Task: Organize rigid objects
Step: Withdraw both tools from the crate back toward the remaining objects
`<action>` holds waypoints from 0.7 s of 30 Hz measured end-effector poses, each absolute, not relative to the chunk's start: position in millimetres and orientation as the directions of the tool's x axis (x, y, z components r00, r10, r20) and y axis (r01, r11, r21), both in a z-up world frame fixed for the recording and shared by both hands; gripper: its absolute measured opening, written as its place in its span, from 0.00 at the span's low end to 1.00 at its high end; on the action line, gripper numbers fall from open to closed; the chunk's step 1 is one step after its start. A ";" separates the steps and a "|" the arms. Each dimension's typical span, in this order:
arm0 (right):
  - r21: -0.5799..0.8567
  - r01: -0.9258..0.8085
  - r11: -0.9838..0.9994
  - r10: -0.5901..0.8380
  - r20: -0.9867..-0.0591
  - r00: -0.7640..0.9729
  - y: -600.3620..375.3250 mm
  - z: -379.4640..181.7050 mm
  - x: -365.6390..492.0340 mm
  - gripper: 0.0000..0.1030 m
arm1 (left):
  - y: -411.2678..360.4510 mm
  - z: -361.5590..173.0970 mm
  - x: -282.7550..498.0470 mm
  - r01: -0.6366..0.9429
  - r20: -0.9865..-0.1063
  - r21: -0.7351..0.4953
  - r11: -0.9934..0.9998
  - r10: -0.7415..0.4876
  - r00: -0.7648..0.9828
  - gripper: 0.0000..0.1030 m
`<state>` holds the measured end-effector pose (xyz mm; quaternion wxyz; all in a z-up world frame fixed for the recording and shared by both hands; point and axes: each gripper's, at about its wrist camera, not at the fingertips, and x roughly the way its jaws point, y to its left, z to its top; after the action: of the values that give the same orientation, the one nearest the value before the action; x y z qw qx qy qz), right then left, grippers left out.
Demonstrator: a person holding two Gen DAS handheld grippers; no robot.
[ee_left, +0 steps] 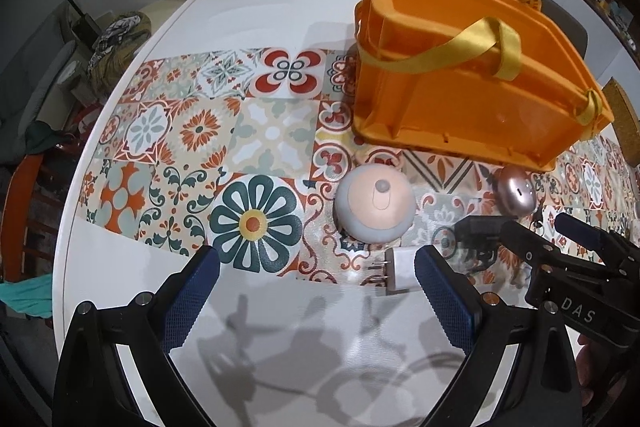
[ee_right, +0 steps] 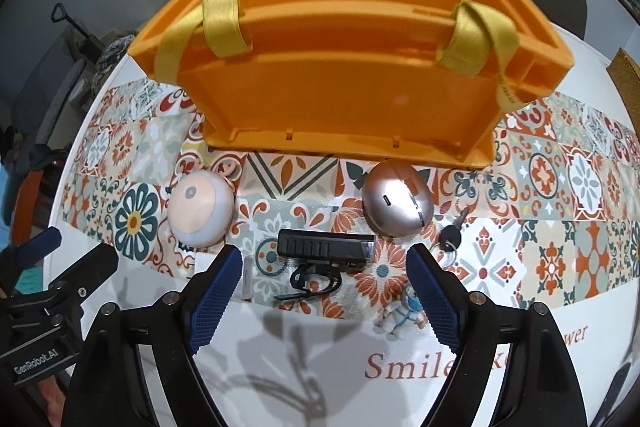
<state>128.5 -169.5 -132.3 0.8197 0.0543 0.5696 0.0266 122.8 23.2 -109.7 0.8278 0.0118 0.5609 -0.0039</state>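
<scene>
On your left side, your left tongs (ee_left: 316, 275) hang over the white desk (ee_left: 256, 7). Its two blue pads (ee_left: 192, 291) stand wide apart and hold nothing. A small white plug (ee_left: 396, 273) lies just beside the right pad, not touching it as far as you can see. Past the tongs sits a round lamp (ee_left: 374, 205), peach on top and grey around. It rests on the tile mat (ee_left: 208, 131). Behind the lamp stands the orange bin (ee_left: 460, 99) with yellow straps (ee_left: 504, 47). A shiny pink mouse (ee_left: 516, 197) lies near the bin's front edge. Your right tongs (ee_left: 536, 225) show at the right, above a black thing that is partly hidden.

On your right side, your right tongs (ee_right: 324, 263) are open wide too, with nothing gripped. A black light (ee_right: 326, 245) lies on the mat between the two pads and a bit beyond them, touching neither. Its black strap (ee_right: 316, 283) curls just in front of it. The mouse (ee_right: 396, 203) sits behind the light, close to the bin (ee_right: 332, 95). A key (ee_right: 452, 233) lies just right of the mouse. The lamp (ee_right: 200, 211) is off to the left, near the bin too. A little spaceman toy (ee_right: 400, 315) lies by the right pad, partly hidden. The plug (ee_right: 248, 277) peeks out beside the left pad. Your left tongs (ee_right: 76, 247) show at the left edge, and you cannot tell their gap from here.
</scene>
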 end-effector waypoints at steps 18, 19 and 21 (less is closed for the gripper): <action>0.122 0.026 0.992 0.110 -0.956 0.273 -167.3 -171.7 147.7 0.82 | 22.6 -142.1 131.3 0.018 -0.954 0.024 1.000 0.017 0.299 0.97; 0.126 0.028 0.992 0.114 -0.956 0.269 -167.6 -174.0 148.4 0.82 | 22.2 -142.9 131.3 0.019 -0.955 0.025 1.000 0.018 0.298 0.97; 0.129 0.036 0.991 0.116 -0.958 0.262 -168.8 -177.5 149.7 0.82 | 21.6 -144.8 131.6 0.021 -0.955 0.028 0.999 0.020 0.295 0.97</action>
<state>149.7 -168.8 -177.5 0.7920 0.0626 0.6068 0.0250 131.6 21.6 -144.8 0.8045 0.0176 0.5937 -0.0004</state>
